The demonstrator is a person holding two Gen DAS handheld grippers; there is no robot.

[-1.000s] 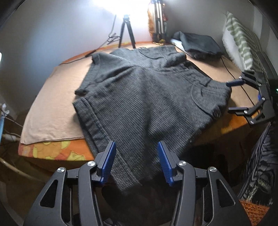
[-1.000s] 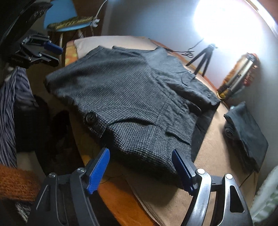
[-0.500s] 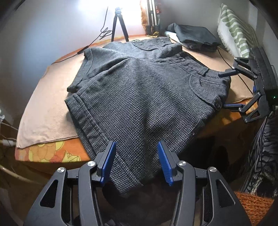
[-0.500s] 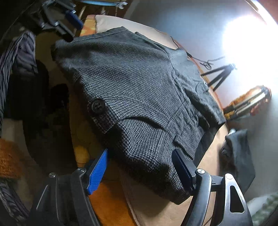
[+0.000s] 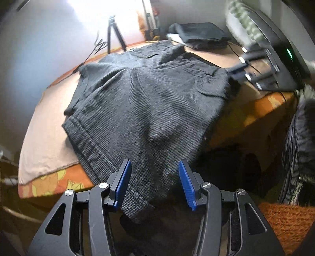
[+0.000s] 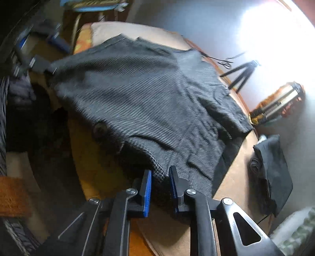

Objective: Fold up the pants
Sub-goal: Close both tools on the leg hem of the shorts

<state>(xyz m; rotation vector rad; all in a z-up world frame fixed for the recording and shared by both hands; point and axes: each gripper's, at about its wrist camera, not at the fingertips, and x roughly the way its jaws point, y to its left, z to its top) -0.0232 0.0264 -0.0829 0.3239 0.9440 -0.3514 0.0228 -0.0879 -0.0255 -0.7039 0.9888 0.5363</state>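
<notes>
Lying spread across the bed [image 5: 49, 141], the grey woven pants [image 5: 149, 102] cover most of the tan sheet [image 5: 43, 135], with one leg hem spilling over the bed's near edge toward the left gripper [image 5: 153, 183]; that gripper's blue-padded jaws stand well apart, the hanging hem between them but touching neither pad; the right gripper [image 6: 159, 184] has its jaws drawn close on the pants' waistband corner, the thick fabric edge pinched between the blue pads [image 6: 148, 189]; a dark button [image 6: 100, 129] shows on the waistband, beside that gripped corner; in the left wrist view the right gripper appears blurred at the pants' far right corner; beyond the pants, at the bed's far side, a folded black garment [image 5: 198, 33] rests on the sheet; a small black tripod [image 5: 114, 33] stands at the bed's far edge under a bright light; a blue chair [image 6: 92, 4] is past the bed's end.
</notes>
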